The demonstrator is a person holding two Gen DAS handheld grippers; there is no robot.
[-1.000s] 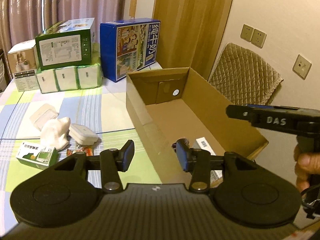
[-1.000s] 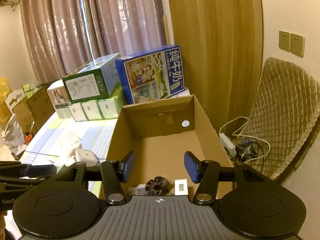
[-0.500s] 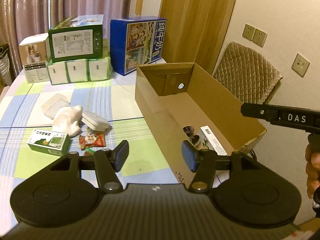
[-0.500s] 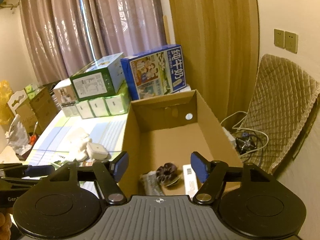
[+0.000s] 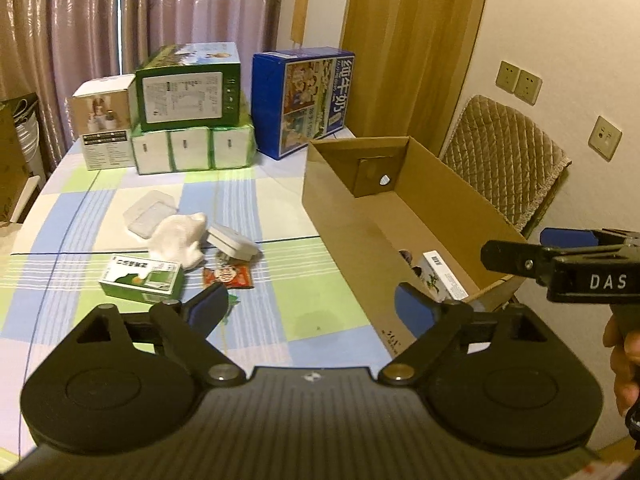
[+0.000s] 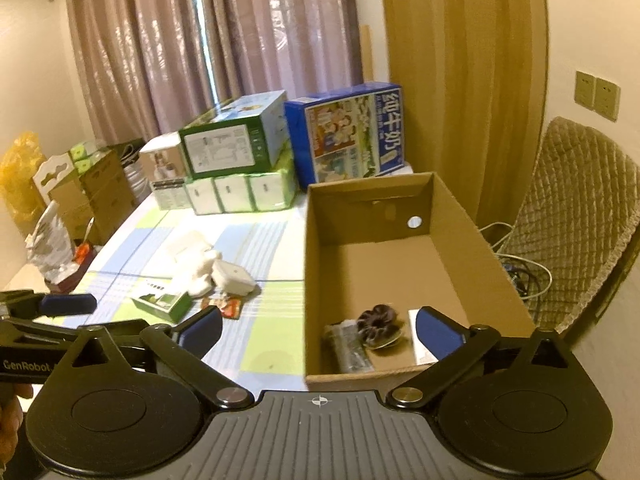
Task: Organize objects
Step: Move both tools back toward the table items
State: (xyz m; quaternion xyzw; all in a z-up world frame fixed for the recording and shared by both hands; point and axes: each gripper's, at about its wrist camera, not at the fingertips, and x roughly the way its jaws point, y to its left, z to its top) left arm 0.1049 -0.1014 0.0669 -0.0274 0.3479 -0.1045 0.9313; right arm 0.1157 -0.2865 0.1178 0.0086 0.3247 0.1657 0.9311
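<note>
Both the left gripper (image 5: 310, 308) and the right gripper (image 6: 318, 328) hang spread wide and empty above the table (image 5: 280, 312). The cardboard box (image 6: 400, 264) on the right holds a dark scrunchie (image 6: 378, 322); a green carton (image 5: 141, 280), white cloth (image 5: 180, 236) and red snack packet (image 5: 228, 276) lie left of it

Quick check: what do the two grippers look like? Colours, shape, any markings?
Both match: black plastic bodies with two round discs, ribbed centre plate, silver pivot bolts, angled black arms ending in blue pads. The left gripper shows white "GenRobot" lettering on its side in the right wrist view; the right gripper shows white "DAS" lettering in the left wrist view. No sleeves visible.
</note>
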